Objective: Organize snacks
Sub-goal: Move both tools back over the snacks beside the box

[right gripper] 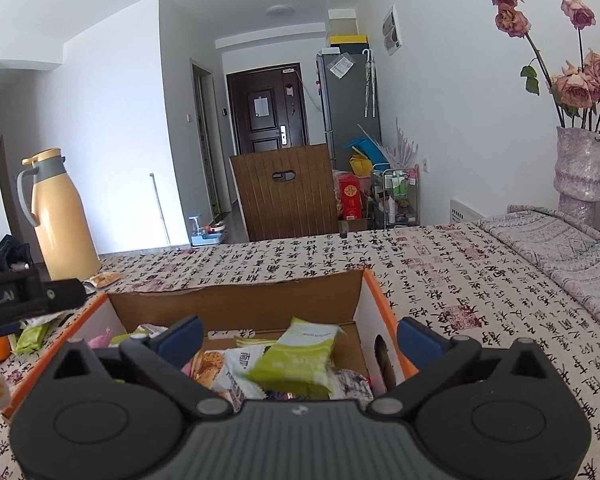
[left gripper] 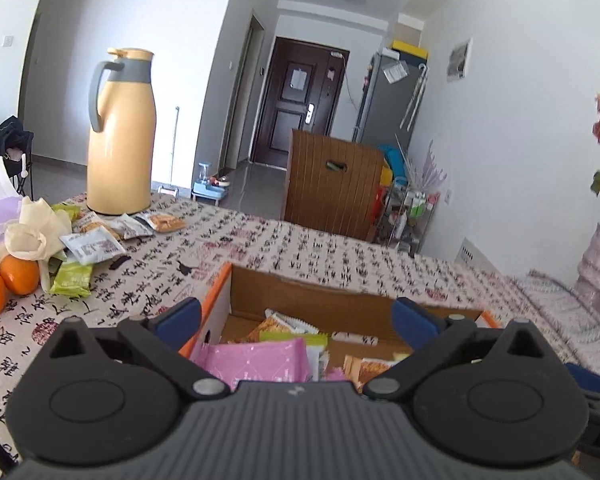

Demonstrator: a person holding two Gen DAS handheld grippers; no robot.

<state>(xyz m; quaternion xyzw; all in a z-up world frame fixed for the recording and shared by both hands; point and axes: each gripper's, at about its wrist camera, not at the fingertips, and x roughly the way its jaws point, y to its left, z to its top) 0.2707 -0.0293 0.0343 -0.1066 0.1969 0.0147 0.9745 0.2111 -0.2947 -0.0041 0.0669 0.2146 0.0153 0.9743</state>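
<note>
**Snacks sit in the box, both grippers wide open**

Snacks fill a cardboard box [right gripper: 236, 304] with orange edges. The box sits on a table [right gripper: 440, 276] under a cloth covered in black Chinese writing and red stamp marks. The writing is too small and bent to read.

The left gripper [left gripper: 296, 312] hangs over the near left part of the box. Its blue pads are far apart and nothing is between them. Below it lies a pink pack [left gripper: 260, 360], flat, with its long side going left to right. Beside it is an orange pack [left gripper: 370, 368] with a cracker picture.

The right gripper [right gripper: 300, 336] hangs over the near right part of the box. Its pads are spread wide too and hold nothing. A green pack [right gripper: 296, 356] lies on top of the pile between them, touching neither pad. It is tilted, with its long side pointing up and away toward the far wall of the box. A thin line of print runs across its top, too small to read. Next to it is a white pack [right gripper: 240, 372] with dark Chinese letters.

In the right view the side of the left gripper shows a label ending in "bot.AI".

More snacks [left gripper: 88, 240] lie loose on the cloth to the left, near oranges [left gripper: 18, 276], a white glove [left gripper: 32, 232] and a tall yellow jug [left gripper: 120, 136]. A vase [right gripper: 578, 168] of pink roses stands at the far right.
</note>
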